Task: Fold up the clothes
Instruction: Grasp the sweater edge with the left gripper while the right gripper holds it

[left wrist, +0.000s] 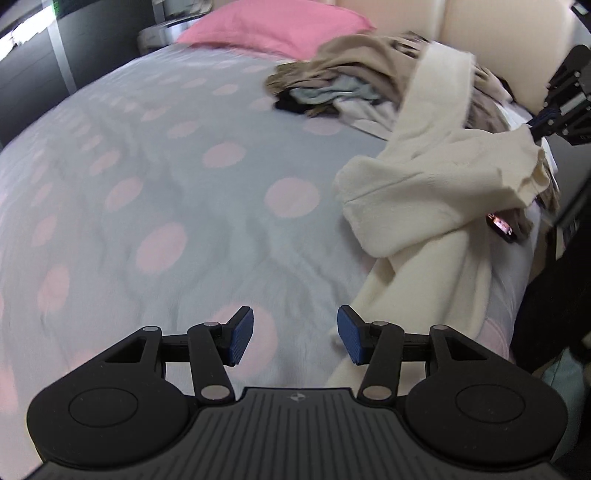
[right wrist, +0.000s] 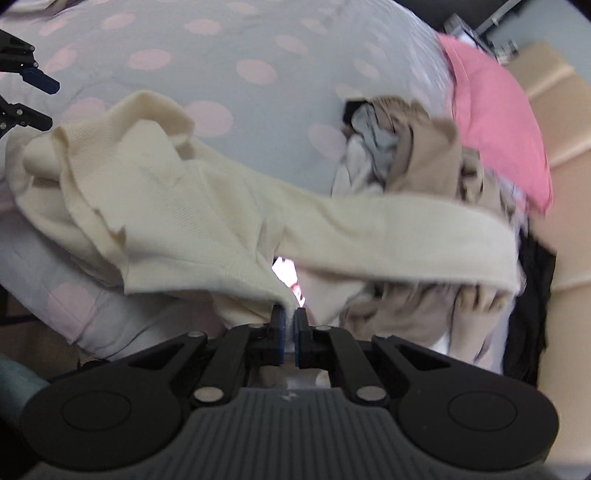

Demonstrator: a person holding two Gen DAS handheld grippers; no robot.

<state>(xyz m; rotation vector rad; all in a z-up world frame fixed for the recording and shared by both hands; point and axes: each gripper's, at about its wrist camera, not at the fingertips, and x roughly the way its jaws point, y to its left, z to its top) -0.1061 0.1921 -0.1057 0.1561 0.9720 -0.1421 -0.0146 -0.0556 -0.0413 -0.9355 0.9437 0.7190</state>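
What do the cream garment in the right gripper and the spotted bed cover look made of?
Cream garment: soft knit, probably cotton or wool blend; fine ribbing shows at its hem, matte, draping limply from the right gripper. Grey bed cover with pink spots: looks like matte woven or quilted cotton, lightly wrinkled; blur leaves the weave unclear.

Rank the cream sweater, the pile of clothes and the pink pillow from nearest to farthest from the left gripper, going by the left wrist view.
From the left gripper, which is open and empty:
1. Cream sweater, right, its hem beside the right finger.
2. Pile of clothes, farther up the bed, right of centre.
3. Pink pillow, at the head of the bed.
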